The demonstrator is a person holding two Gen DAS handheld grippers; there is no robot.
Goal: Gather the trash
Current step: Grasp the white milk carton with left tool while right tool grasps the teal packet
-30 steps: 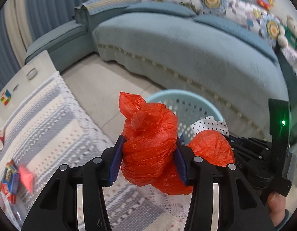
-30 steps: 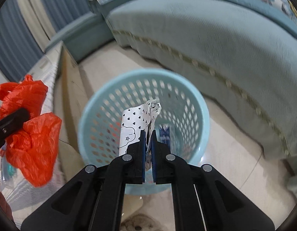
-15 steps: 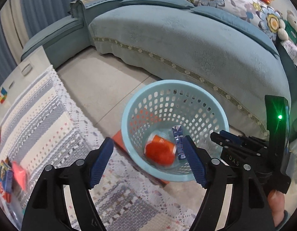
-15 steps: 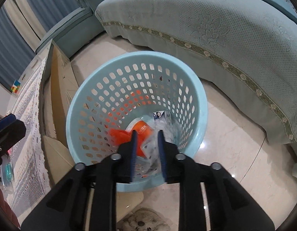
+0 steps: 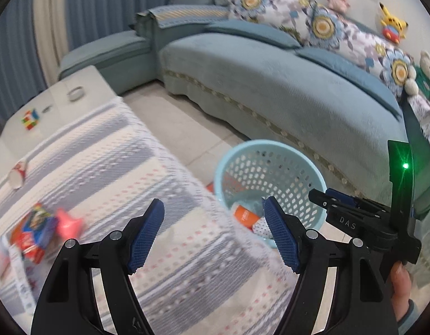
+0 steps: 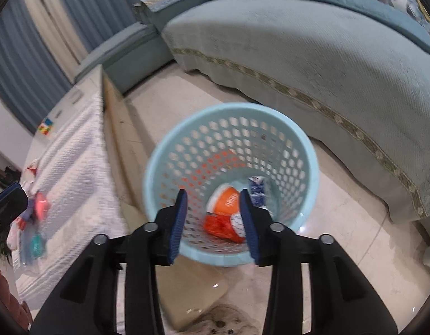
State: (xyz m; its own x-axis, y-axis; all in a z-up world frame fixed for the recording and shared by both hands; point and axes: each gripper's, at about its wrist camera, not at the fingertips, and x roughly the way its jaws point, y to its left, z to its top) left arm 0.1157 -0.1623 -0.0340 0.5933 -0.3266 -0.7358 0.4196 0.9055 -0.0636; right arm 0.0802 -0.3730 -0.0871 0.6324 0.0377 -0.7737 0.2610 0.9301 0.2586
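Behind stands a blue sofa [image 5: 298,89]; the basket [image 6: 164,167] at frame centre already holds red bag [image 6: 220,227] and wrappers; left gripper [image 5: 215,237] and right gripper [image 6: 213,223] have just opened and are empty; trash [image 5: 41,229] remains at lower left on the table [image 5: 117,167]

Both grippers are matte black plastic with angular, cut-out arms and round silver screw heads at the pivots. The left gripper [image 5: 213,236] carries blue ribbed pads [image 5: 145,237] on its fingers. The right gripper [image 6: 213,223] has the same blue pads [image 6: 177,226]. Seen from the left wrist view, its body bears white letters "DAS", and a black upright plate with a green light rises behind it. A grey-blue cuff [image 5: 410,316] shows at the wrist.
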